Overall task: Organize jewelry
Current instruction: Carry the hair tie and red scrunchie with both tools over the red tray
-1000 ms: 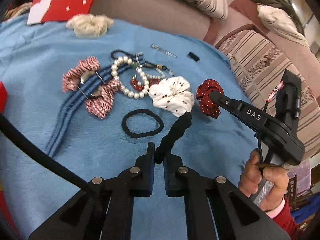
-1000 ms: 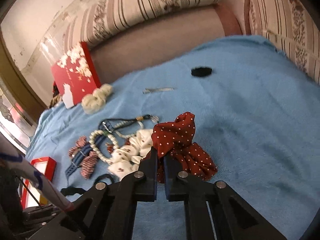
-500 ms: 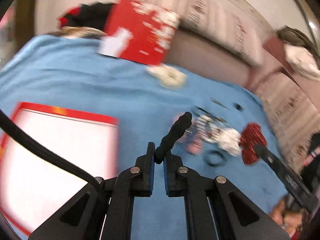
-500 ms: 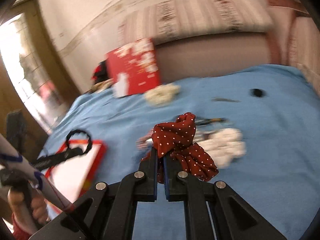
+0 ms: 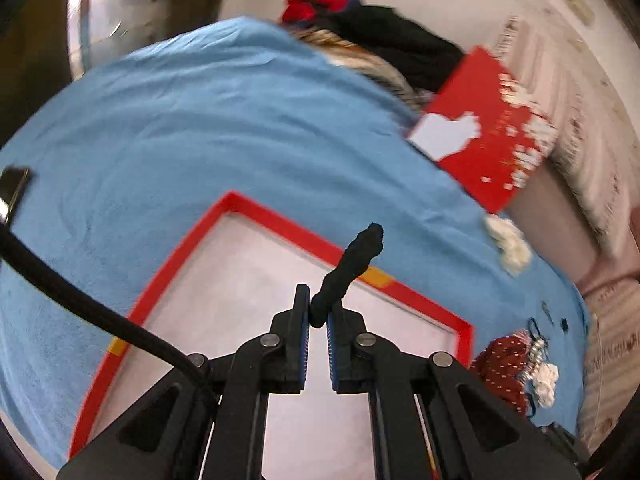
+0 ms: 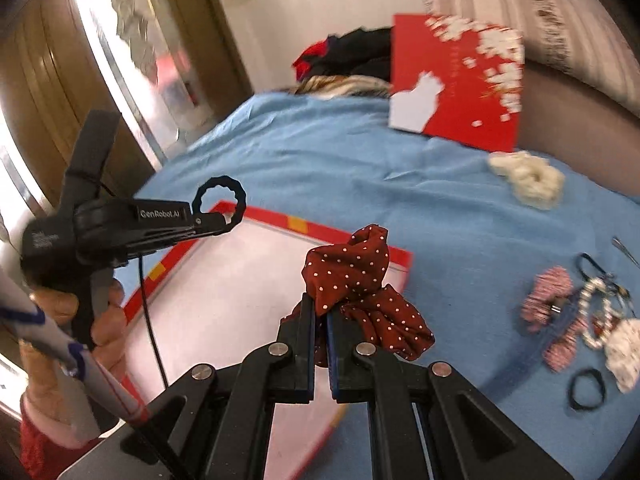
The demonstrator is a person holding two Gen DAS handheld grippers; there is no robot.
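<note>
**Two hair ties in the air, one red tray waiting below**

The black hair tie [image 5: 352, 268] is pinched at its lower end in the left gripper [image 5: 318, 322], jaws clamped on it, the rest of the loop standing up stiffly above the white floor of the red-rimmed tray [image 5: 280, 224]. From the other side the same tie shows as an open ring [image 6: 219, 204] poking out past the left gripper's [image 6: 208, 222] tips, over the tray's [image 6: 332, 236] far corner.

The right gripper [image 6: 320, 320] is clenched on the dark red polka-dot scrunchie [image 6: 352, 280], which bunches up above the jaws and droops to the right of them. It hangs over the tray's right edge, not well inside.

Out on the blue blanket [image 6: 320, 152] the rest waits: a cream scrunchie [image 6: 528, 178] near the upright red box lid [image 6: 460, 80], and further right a tangle of a pearl bracelet [image 6: 596, 312], a striped red scrunchie [image 6: 548, 292], a white scrunchie [image 6: 624, 348] and another black hair band [image 6: 587, 388].

What worries me, I'd judge: let go now and the red scrunchie could land on the rim and slide onto the blanket. The black tie, held only by a sliver, may spring sideways on release, or cling to a rubber pad. And both grippers converging on one tray could knock each other.
</note>
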